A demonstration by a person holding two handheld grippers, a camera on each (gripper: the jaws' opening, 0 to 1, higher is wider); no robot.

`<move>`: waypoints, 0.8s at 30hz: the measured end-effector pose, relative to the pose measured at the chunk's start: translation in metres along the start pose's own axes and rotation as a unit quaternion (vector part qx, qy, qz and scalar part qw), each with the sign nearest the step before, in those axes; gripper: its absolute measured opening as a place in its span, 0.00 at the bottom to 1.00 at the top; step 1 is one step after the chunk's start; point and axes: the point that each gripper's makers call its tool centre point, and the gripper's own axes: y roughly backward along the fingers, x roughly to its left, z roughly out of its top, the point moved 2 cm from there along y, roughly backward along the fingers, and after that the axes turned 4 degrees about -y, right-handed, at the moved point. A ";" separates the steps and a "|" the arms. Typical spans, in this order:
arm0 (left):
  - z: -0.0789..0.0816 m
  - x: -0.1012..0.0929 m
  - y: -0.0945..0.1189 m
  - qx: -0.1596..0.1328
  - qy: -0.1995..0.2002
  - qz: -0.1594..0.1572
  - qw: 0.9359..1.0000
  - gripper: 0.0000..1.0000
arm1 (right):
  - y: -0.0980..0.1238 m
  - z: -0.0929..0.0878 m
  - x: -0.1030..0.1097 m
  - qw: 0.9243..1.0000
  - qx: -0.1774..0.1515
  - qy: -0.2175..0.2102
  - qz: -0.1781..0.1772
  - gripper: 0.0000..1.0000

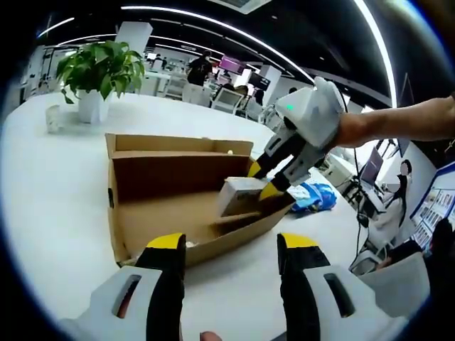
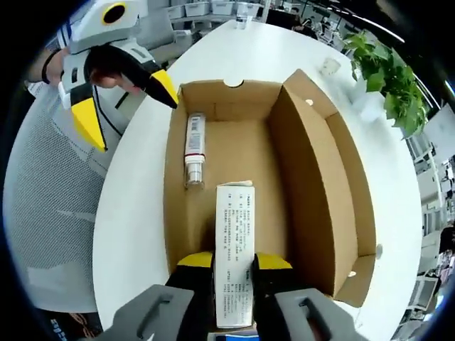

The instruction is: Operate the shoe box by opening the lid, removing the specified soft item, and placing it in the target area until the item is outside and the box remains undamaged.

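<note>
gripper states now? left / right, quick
Left gripper: open, holding nothing, just outside the shoe box.
Right gripper: shut on the small white carton inside the box.

shoe box (image 2: 313, 177): 1 | carton (image 2: 234, 249): 1 | bottle (image 2: 194, 149): 1 | potted plant (image 1: 99, 74): 1 | tools: 2

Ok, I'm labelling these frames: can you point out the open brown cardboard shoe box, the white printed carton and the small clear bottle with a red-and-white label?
Brown cardboard shoe box (image 2: 313, 185): right gripper view, inner side wall.
White printed carton (image 2: 233, 234): right gripper view, printed top face.
Small clear bottle (image 2: 194, 145): right gripper view, label.
</note>
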 end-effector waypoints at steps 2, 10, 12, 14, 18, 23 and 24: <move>0.000 0.000 0.000 0.001 0.000 0.001 1.000 0.53 | 0.005 0.000 -0.001 1.000 0.000 0.001 -0.002 0.15; -0.001 0.006 0.000 0.000 0.004 0.007 1.000 0.53 | 0.034 0.001 0.001 1.000 -0.009 0.013 -0.017 0.15; -0.001 0.009 0.000 0.000 0.006 0.008 1.000 0.53 | 0.041 0.001 0.000 1.000 -0.011 0.015 -0.023 0.15; -0.002 0.008 -0.001 0.002 0.006 0.006 1.000 0.53 | 0.047 0.000 -0.001 0.999 -0.014 0.015 -0.028 0.15; -0.003 0.005 -0.004 0.006 -0.003 0.003 1.000 0.53 | 0.055 0.002 0.000 0.999 -0.022 0.002 -0.032 0.15; -0.005 0.002 -0.003 0.010 -0.008 0.000 1.000 0.53 | 0.065 -0.002 0.003 0.999 -0.023 0.007 -0.041 0.15; -0.005 0.002 -0.003 0.010 -0.008 0.000 1.000 0.53 | 0.068 -0.004 0.003 0.999 -0.021 0.007 -0.044 0.15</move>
